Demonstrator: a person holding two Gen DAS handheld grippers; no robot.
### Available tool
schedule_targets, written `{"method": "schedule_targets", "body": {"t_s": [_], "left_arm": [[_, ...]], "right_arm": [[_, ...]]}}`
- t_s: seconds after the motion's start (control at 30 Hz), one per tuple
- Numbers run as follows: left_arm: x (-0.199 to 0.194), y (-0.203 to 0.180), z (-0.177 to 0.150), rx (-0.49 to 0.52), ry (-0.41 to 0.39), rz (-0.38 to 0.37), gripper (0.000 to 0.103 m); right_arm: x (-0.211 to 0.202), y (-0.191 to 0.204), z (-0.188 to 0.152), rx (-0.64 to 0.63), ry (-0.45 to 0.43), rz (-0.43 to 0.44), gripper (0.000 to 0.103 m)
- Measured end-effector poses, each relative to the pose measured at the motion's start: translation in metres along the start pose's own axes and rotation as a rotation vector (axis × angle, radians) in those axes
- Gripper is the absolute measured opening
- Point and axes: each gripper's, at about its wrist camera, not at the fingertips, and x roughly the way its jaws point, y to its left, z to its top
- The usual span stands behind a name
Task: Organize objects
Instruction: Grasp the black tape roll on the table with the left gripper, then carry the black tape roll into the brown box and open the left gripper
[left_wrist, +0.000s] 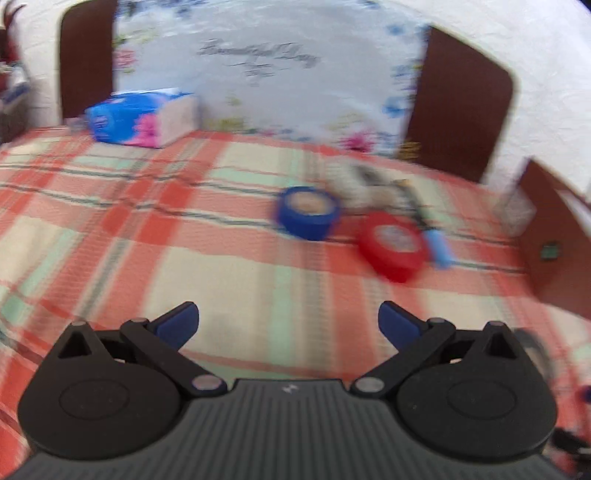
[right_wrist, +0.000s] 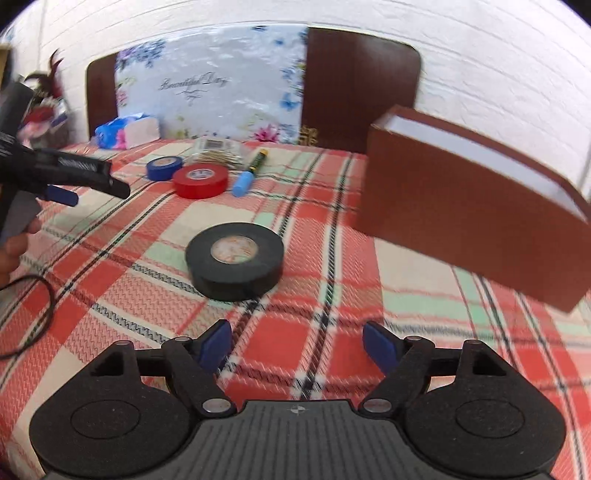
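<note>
A black tape roll (right_wrist: 234, 266) lies flat on the plaid bedcover, just ahead of my right gripper (right_wrist: 297, 345), which is open with nothing between its fingers. Farther back lie a red tape roll (right_wrist: 200, 181), a blue tape roll (right_wrist: 164, 167), a blue-capped marker (right_wrist: 249, 173) and a clear packet (right_wrist: 218, 151). In the blurred left wrist view, my left gripper (left_wrist: 288, 321) is open and empty, short of the blue roll (left_wrist: 308, 212) and the red roll (left_wrist: 393, 245). The left gripper (right_wrist: 92, 184) also shows at the left edge of the right wrist view.
A brown open box (right_wrist: 472, 218) stands at the right on the bed. A blue tissue pack (left_wrist: 142, 118) rests by the flowered pillow (left_wrist: 266, 74) and dark headboard (right_wrist: 362, 85). A black cable (right_wrist: 33, 314) loops at the left. A hand (right_wrist: 14, 247) holds the left gripper.
</note>
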Motion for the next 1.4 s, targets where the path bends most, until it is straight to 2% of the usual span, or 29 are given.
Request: {"method": "schedule_targets", "body": {"t_s": [0.07, 0.13, 0.2, 0.23, 0.33, 0.4, 0.5, 0.57, 0.6, 0.63, 0.67, 0.7, 0.77, 0.97, 1.07, 1.2, 1.33, 1.4], "left_arm": [[-0.016, -0.03, 0.0, 0.057, 0.009, -0.089, 0.103], [-0.023, -0.06, -0.003, 0.131, 0.066, -0.203, 0.103], [-0.022, -0.083, -0.007, 0.179, 0.134, -0.281, 0.098], [-0.02, -0.093, -0.009, 0.196, 0.158, -0.297, 0.094], [-0.009, -0.109, -0.009, 0.198, 0.196, -0.284, 0.091], [-0.001, -0.11, -0.004, 0.153, 0.218, -0.265, 0.087], [0.013, -0.115, 0.001, 0.141, 0.263, -0.245, 0.076], [0.023, -0.127, -0.004, 0.2, 0.311, -0.225, 0.063], [0.028, -0.131, -0.007, 0.236, 0.308, -0.201, 0.062], [0.028, -0.136, -0.01, 0.268, 0.285, -0.177, 0.056], [0.027, -0.139, -0.011, 0.283, 0.274, -0.161, 0.044], [0.024, -0.141, -0.009, 0.275, 0.281, -0.181, 0.031], [0.012, -0.146, -0.003, 0.264, 0.273, -0.171, 0.032], [-0.027, -0.193, 0.04, 0.371, 0.081, -0.252, 0.032], [-0.028, -0.228, 0.069, 0.416, 0.005, -0.3, 0.032], [-0.003, -0.277, 0.096, 0.459, -0.021, -0.341, 0.032], [0.032, -0.311, 0.105, 0.47, 0.003, -0.354, 0.032], [0.052, -0.319, 0.104, 0.458, 0.018, -0.332, 0.036]], "right_arm": [[0.0, -0.001, -0.001, 0.018, -0.009, 0.024, 0.078], [0.0, 0.005, -0.001, -0.008, -0.022, 0.037, 0.078], [-0.001, 0.01, -0.001, -0.044, -0.037, 0.042, 0.078], [-0.002, 0.011, -0.001, -0.06, -0.046, 0.04, 0.078], [-0.002, 0.013, 0.004, -0.102, -0.063, 0.04, 0.078], [0.003, 0.015, 0.01, -0.131, -0.062, 0.049, 0.079], [0.025, 0.017, 0.02, -0.144, -0.029, 0.087, 0.08], [0.041, 0.019, 0.026, -0.135, -0.014, 0.126, 0.08], [0.048, 0.02, 0.029, -0.131, -0.007, 0.145, 0.077], [0.054, 0.02, 0.032, -0.12, -0.001, 0.175, 0.073], [0.055, 0.02, 0.035, -0.108, -0.001, 0.19, 0.073], [0.055, 0.021, 0.036, -0.107, -0.003, 0.193, 0.073], [0.044, 0.02, 0.034, -0.113, -0.046, 0.175, 0.073], [0.001, -0.003, 0.056, -0.15, -0.292, -0.009, 0.073], [-0.005, -0.032, 0.079, -0.127, -0.362, -0.086, 0.073], [0.005, -0.075, 0.104, -0.085, -0.365, -0.157, 0.073], [0.032, -0.112, 0.12, -0.063, -0.296, -0.179, 0.074], [0.055, -0.123, 0.123, -0.064, -0.248, -0.168, 0.074]]}}
